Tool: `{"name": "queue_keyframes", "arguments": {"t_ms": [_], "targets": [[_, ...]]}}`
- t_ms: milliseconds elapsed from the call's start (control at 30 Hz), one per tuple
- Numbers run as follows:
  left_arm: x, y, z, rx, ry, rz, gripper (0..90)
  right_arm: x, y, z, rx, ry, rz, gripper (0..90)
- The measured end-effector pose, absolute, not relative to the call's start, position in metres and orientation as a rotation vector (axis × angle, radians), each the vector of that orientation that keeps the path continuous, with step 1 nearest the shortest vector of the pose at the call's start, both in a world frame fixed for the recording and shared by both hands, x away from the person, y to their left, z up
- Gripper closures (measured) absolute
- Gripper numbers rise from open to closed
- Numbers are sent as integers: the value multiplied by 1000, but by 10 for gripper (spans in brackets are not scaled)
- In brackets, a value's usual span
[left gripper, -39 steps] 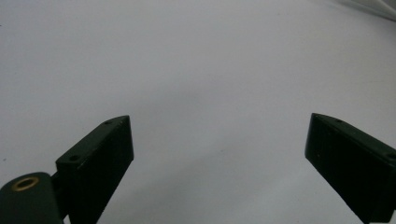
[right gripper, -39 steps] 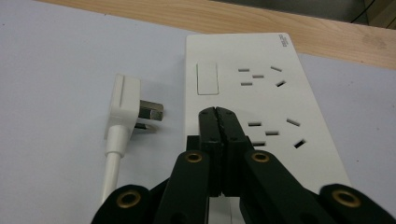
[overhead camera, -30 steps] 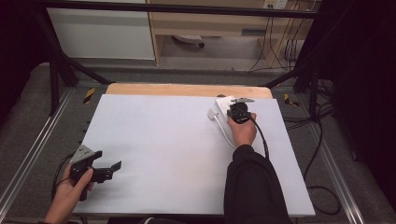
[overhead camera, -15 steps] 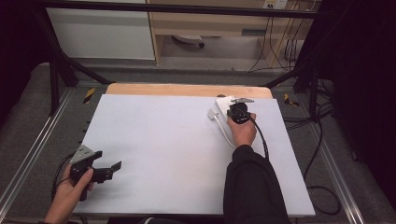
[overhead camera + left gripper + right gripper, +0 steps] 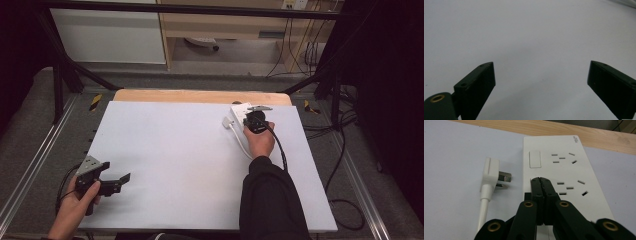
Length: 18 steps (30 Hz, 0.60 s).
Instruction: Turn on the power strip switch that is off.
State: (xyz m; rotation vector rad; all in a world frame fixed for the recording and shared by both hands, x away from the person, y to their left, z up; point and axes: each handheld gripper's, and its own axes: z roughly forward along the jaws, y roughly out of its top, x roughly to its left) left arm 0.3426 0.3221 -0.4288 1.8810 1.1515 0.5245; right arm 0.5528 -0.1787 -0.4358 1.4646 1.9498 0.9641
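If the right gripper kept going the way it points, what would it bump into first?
Probably the white power strip. The right gripper has its jaws shut, with the tips over the strip's face just below the switch. Whether they already touch it is unclear. The plug lies off to the side.

The power strip (image 5: 564, 167) is seen to be of white plastic, smooth with a faint sheen. The plug (image 5: 489, 173) is moulded in the same white plastic, and its prongs are made of dull grey metal. The table sheet (image 5: 175, 150) is presented as a matt, pale, even surface, edged by a strip of light wood (image 5: 200, 96) with visible grain. The right gripper (image 5: 541, 182) is formed of matt black plastic, fitted with brass-coloured rivets.
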Motion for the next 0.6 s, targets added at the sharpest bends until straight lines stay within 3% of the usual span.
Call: {"name": "queue_keyframes", "arguments": {"t_ms": [600], "targets": [[343,322,-429,1883,1151,525,79,555,-176,-430,1485,1939,971,900]]}}
